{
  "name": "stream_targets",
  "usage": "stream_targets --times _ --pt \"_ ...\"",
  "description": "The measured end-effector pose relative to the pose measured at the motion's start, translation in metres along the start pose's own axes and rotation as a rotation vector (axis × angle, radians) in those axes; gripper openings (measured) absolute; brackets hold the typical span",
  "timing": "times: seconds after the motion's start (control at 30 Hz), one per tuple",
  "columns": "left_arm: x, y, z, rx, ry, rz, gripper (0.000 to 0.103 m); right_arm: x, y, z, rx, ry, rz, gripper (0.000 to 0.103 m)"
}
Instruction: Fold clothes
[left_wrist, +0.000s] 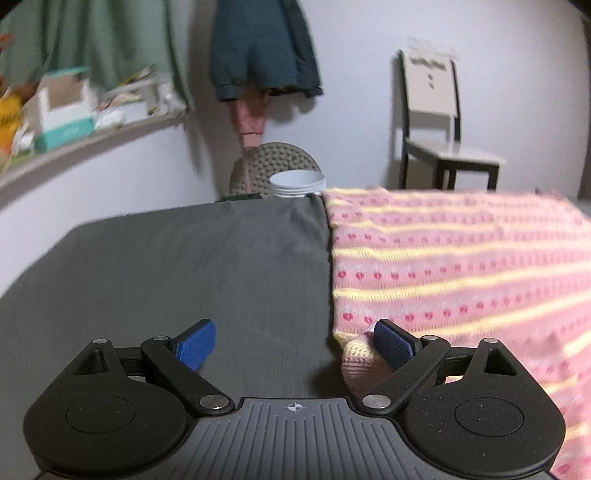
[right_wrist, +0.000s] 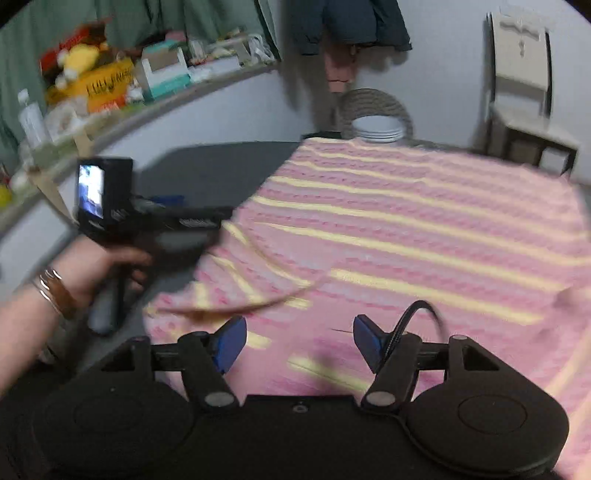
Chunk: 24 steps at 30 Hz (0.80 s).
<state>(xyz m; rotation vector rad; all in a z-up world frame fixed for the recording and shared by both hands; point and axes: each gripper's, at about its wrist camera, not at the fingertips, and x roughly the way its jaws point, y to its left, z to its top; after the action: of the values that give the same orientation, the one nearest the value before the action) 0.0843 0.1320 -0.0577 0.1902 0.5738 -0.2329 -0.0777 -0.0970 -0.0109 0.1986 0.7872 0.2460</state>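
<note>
**Dim indoor light, fisheye views, motion blur**

Both views are dim, softly and evenly lit, with faint shadows on the pale wall (left_wrist: 369, 74). Fisheye distortion bends the shelf (left_wrist: 92, 144) and darkens the corners. The right wrist view is heavily motion-blurred, smearing the pink sweater (right_wrist: 406, 229) and a hand (right_wrist: 99, 269); the left wrist view is sharper.

surface: grey table (left_wrist: 166, 266) | on it: pink-and-yellow striped knit garment (left_wrist: 461, 266), spread flat

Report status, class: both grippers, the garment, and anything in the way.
Left gripper open, empty, at the sweater's near edge. Right gripper open, above the pink striped sweater, spread on the grey table. White bowls at far edge, clear.
</note>
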Motion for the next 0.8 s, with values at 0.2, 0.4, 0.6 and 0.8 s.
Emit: stream_targets --times 0.2,0.4,0.6,0.8 --pt "0.01 0.001 -0.003 0.018 0.033 -0.029 0.093 0.034 0.051 -0.016 -0.036 0.068 0.205 0.065" --pt "0.016 0.008 -0.004 -0.04 0.063 -0.062 0.093 0.055 0.088 -0.038 -0.193 -0.014 0.092 0.058" --pt "0.014 0.013 -0.006 -0.062 0.08 -0.069 0.093 0.059 0.102 -0.057 -0.396 -0.027 0.108 0.013" --pt "0.02 0.01 -0.004 -0.064 0.089 -0.06 0.093 0.063 0.115 -0.067 -0.483 0.044 0.15 0.018"
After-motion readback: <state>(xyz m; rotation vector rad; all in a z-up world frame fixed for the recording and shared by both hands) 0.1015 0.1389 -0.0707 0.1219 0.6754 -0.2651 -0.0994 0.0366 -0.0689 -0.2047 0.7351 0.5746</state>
